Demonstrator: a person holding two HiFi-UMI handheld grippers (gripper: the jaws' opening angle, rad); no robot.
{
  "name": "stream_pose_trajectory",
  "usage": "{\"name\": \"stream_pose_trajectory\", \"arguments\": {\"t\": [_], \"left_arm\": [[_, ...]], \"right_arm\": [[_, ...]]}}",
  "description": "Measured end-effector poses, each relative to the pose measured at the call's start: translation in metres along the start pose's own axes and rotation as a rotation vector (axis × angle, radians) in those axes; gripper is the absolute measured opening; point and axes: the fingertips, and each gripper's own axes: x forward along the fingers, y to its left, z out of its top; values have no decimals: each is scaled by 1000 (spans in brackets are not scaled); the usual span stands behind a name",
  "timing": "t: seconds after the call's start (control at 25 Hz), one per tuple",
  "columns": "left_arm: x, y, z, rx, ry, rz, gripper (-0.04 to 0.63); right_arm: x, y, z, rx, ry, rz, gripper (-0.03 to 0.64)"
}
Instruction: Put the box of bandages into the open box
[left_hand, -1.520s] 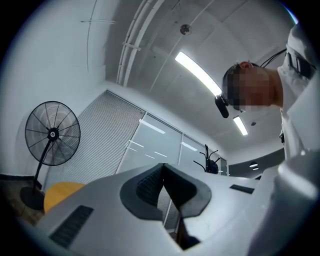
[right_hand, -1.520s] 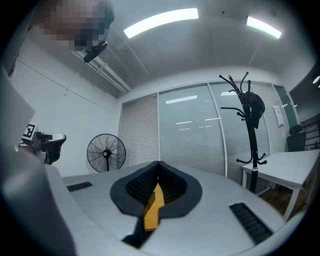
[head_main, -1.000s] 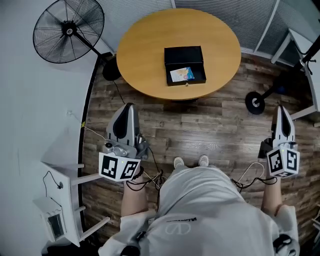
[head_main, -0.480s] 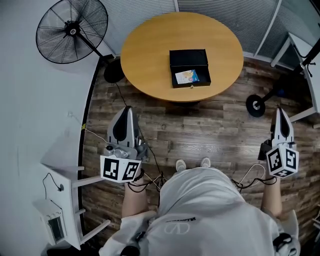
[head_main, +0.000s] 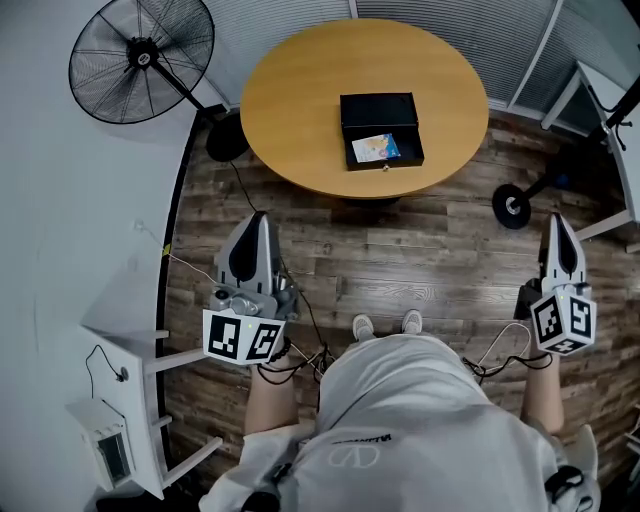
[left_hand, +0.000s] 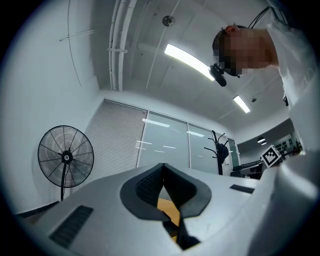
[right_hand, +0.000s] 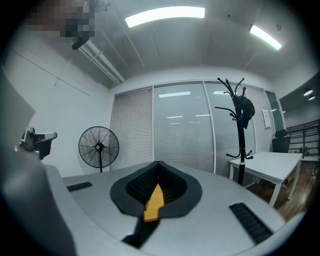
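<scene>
A black open box (head_main: 377, 107) sits on the round wooden table (head_main: 300, 110), lid folded back. The colourful box of bandages (head_main: 376, 149) lies inside it, towards its near edge. My left gripper (head_main: 257, 216) hangs over the wood floor, well short of the table, jaws shut and empty. My right gripper (head_main: 556, 218) is far to the right over the floor, also shut with nothing in it. In the left gripper view the left gripper (left_hand: 163, 167) has its pads together, with a sliver of the table behind them. In the right gripper view the right gripper (right_hand: 157, 165) looks the same.
A black standing fan (head_main: 140, 50) is left of the table. A white rack (head_main: 120, 400) stands at my lower left, with cables on the floor beside it. A coat stand's round base (head_main: 512, 205) and a white desk (head_main: 610, 90) are at the right.
The table and box sit slightly further right in the head view than a second ago. Both grippers have drifted a little and stay shut and empty.
</scene>
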Motion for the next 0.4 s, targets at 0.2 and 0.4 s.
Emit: {"name": "stream_pose_trajectory", "arguments": {"t": [0.2,0.4], "left_arm": [[3,-2,-1,-5,2,-10,8],[3,-6,-3,-2,4,-20,8]], "right_arm": [[1,1,0,1,2,3,17],[1,-1,-1,-4,-1,3,17]]}}
